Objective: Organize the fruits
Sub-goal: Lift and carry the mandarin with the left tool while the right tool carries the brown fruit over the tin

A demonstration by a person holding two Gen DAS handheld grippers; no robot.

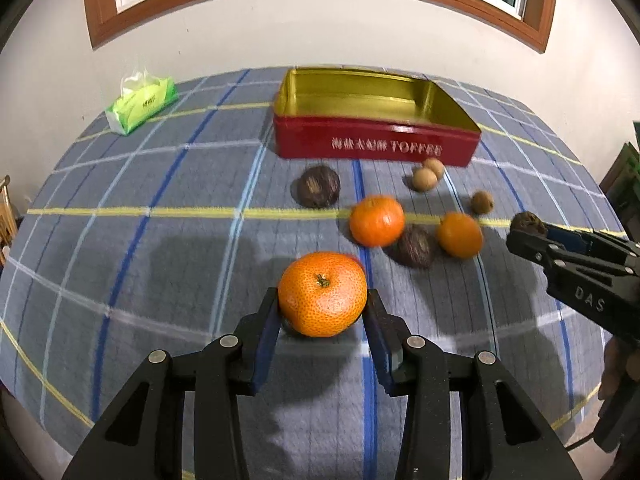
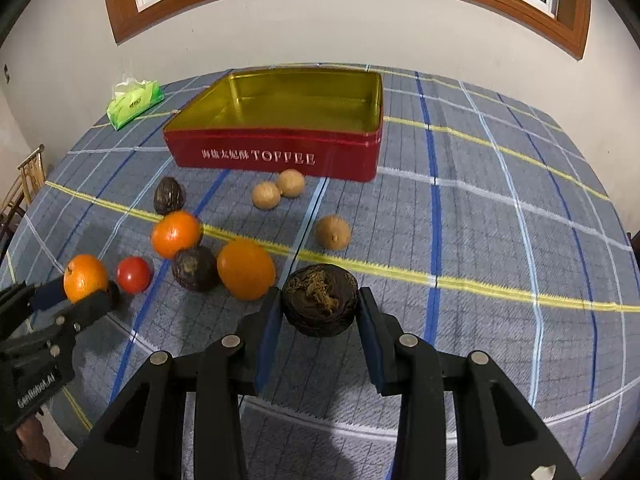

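My left gripper point(image 1: 322, 312) clamps the round pebbled orange mandarin point(image 1: 322, 294), and my right gripper point(image 2: 319, 312) clamps the dark wrinkled brown fruit point(image 2: 320, 299); both round fruits could slip from the jaws before reaching the red toffee tin point(image 2: 280, 152) in the upper centre.

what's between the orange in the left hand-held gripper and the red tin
Loose fruit lies on the cloth along that line: an orange, a dark round fruit and two tan ones. The held orange looks lifted, so it can likely pass above them into the empty red tin.
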